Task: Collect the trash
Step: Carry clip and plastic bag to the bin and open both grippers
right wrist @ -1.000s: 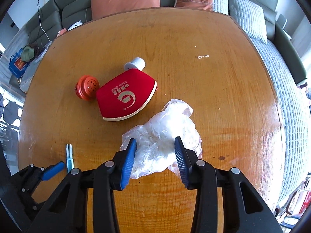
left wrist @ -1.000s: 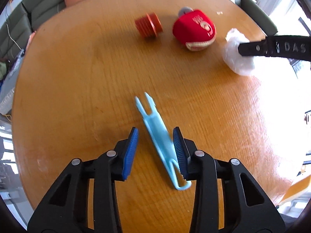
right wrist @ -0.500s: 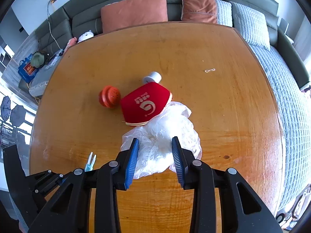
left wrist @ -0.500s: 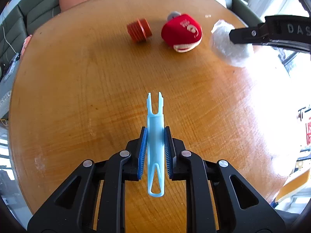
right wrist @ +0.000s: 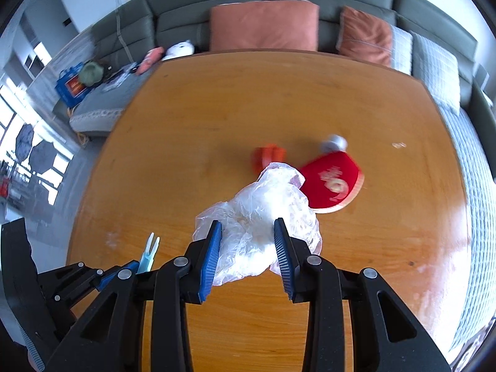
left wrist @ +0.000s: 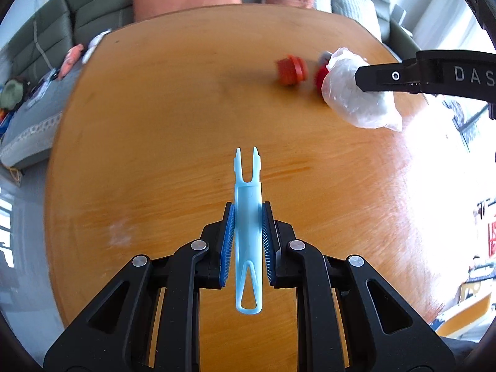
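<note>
Left wrist: L gripper (left wrist: pixel 247 217) on blue fork (left wrist: pixel 248 217), R gripper (right wrist: pixel 247 226) on plastic bag (right wrist: pixel 257 217).

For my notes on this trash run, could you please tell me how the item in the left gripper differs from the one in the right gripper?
The left gripper holds a pale blue fork-tipped plastic piece; the right gripper holds a crumpled clear plastic bag.
The blue piece is slim, rigid and straight; the bag is bulky, soft and shapeless.
The blue piece is opaque; the bag is translucent.
Both are clamped between blue pads above the wooden table.
</note>
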`<action>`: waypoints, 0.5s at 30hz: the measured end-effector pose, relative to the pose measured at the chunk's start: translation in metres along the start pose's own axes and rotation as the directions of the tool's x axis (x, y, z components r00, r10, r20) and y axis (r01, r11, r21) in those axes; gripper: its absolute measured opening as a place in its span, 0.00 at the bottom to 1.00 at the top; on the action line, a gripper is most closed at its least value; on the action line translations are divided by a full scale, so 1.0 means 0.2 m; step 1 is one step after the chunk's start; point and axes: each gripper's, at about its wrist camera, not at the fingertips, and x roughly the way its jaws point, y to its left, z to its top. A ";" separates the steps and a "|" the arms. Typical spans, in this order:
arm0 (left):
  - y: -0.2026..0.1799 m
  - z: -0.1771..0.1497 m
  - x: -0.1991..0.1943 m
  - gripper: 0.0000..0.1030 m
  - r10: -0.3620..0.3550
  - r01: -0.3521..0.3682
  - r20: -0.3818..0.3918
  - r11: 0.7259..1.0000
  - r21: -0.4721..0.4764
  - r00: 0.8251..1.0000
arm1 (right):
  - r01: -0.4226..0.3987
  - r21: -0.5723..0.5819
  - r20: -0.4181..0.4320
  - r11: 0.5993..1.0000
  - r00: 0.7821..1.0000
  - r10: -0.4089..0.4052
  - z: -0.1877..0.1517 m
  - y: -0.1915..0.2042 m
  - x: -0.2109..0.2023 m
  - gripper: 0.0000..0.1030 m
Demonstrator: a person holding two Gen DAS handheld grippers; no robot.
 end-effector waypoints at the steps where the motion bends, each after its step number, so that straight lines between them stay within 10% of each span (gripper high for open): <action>1: 0.04 -0.02 -0.02 0.17 0.007 -0.007 0.006 1.000 -0.009 1.000 | -0.004 -0.010 0.000 1.000 1.000 0.004 0.00 0.04 0.00 0.35; 15: 0.60 -0.22 -0.23 0.17 0.073 -0.065 0.039 0.982 -0.176 0.997 | -0.075 -0.197 -0.024 0.978 0.997 0.071 0.07 0.83 0.09 0.35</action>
